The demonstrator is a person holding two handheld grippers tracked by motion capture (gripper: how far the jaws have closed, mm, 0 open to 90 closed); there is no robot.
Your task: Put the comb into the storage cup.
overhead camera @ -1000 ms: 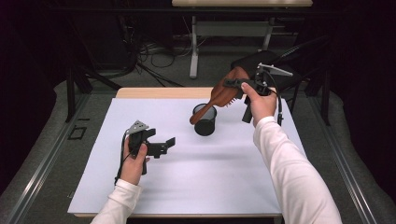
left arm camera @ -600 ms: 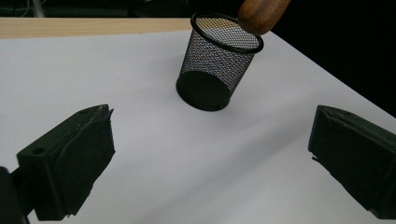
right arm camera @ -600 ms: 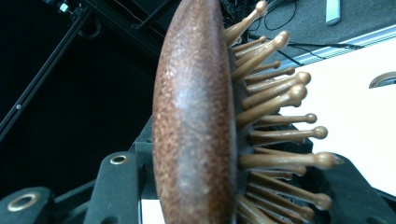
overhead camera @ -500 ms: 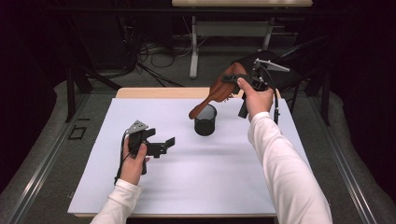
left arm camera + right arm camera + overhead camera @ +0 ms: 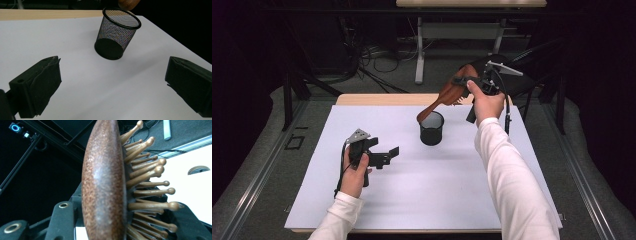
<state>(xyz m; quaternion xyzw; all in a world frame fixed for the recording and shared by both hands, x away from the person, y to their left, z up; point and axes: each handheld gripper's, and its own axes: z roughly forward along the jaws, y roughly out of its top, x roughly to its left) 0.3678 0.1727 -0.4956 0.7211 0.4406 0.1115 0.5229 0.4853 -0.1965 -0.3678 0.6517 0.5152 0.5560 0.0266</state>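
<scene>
High view: at the left of the white table (image 5: 312, 200), the left gripper (image 5: 387, 155) rests low over the surface in the person's left hand (image 5: 354, 172), its jaws spread wide with nothing between them, pointing toward the middle of the table. The left gripper view looks along those two black jaws, standing far apart at either side with bare white tabletop between them, and beyond them stands the black mesh cup (image 5: 116, 35), upright on the table, with a rounded brown tip showing just past its far rim. In the high view that mesh cup (image 5: 432, 128) sits near the table's middle, toward the far edge. Right of it, the wooden hairbrush (image 5: 447, 95) hangs tilted in the air, its handle end slanting down to just above the cup's rim and its head raised up and to the right. The right gripper (image 5: 464, 82), held up in the person's right hand (image 5: 484, 102) above the table's far right part, is clamped on the brush head. The right gripper view shows the hairbrush (image 5: 105, 185) edge-on between the jaws, smooth brown back to the left and round-tipped wooden pins fanning out to the right.
</scene>
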